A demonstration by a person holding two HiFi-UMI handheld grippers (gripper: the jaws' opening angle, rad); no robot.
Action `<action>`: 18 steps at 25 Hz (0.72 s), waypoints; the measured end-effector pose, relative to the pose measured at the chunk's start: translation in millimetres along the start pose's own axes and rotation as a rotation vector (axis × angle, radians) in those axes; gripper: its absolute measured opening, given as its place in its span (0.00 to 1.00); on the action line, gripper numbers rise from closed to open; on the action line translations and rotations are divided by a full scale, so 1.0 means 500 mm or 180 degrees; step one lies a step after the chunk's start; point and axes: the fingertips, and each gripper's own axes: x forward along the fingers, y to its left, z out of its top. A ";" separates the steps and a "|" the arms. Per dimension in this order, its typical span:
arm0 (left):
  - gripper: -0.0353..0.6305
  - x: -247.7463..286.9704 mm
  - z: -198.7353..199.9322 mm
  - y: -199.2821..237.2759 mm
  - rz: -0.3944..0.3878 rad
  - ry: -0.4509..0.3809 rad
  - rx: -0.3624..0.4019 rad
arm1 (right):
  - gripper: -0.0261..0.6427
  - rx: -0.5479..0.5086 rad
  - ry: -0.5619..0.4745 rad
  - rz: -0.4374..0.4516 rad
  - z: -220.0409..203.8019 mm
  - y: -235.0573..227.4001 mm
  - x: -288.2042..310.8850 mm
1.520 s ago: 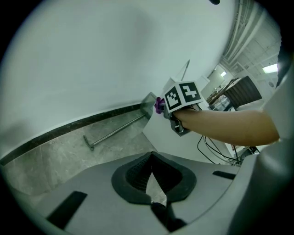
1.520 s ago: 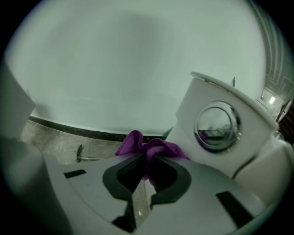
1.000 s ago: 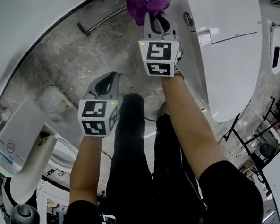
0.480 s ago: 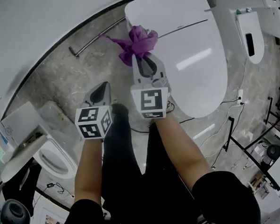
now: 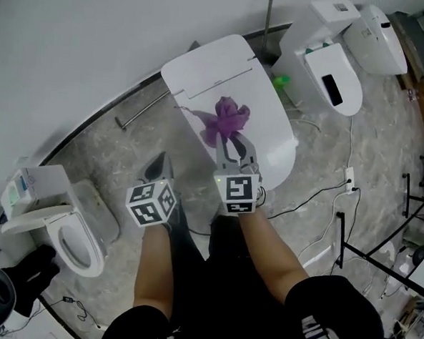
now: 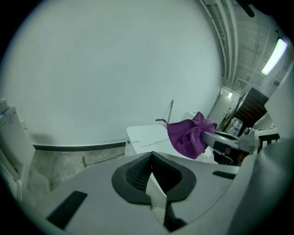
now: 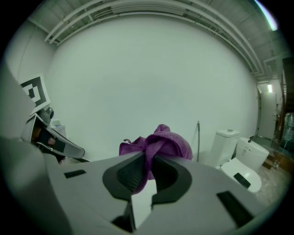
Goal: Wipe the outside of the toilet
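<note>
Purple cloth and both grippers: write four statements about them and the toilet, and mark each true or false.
1. The right gripper is shut on the purple cloth. True.
2. The left gripper holds a sponge. False: its jaws are together with nothing between them.
3. The lid of the toilet under the cloth is raised. False: the lid is down, and the cloth is held over it.
4. A metal bar lies on the floor near the wall, to the left of that toilet in the head view. True.
</note>
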 end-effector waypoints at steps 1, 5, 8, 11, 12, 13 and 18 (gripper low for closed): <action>0.07 -0.026 0.007 -0.037 -0.0004 -0.0006 0.0019 | 0.10 0.0050 -0.0011 -0.0020 0.016 -0.021 -0.041; 0.07 -0.125 0.056 -0.168 -0.0056 -0.0096 0.0119 | 0.10 0.0147 -0.0129 -0.0077 0.101 -0.094 -0.173; 0.07 -0.198 0.108 -0.239 -0.0098 -0.0223 0.0197 | 0.10 0.0214 -0.0294 -0.0152 0.183 -0.139 -0.246; 0.07 -0.263 0.156 -0.309 -0.0163 -0.0322 0.0257 | 0.10 0.0270 -0.0444 -0.0226 0.266 -0.179 -0.314; 0.07 -0.282 0.171 -0.333 -0.0193 -0.0349 0.0288 | 0.10 0.0274 -0.0493 -0.0236 0.292 -0.188 -0.335; 0.07 -0.300 0.185 -0.355 -0.0225 -0.0374 0.0324 | 0.10 0.0273 -0.0543 -0.0241 0.318 -0.195 -0.354; 0.07 -0.385 0.286 -0.434 -0.0347 -0.0536 0.0596 | 0.10 0.0210 -0.0784 -0.0262 0.449 -0.200 -0.421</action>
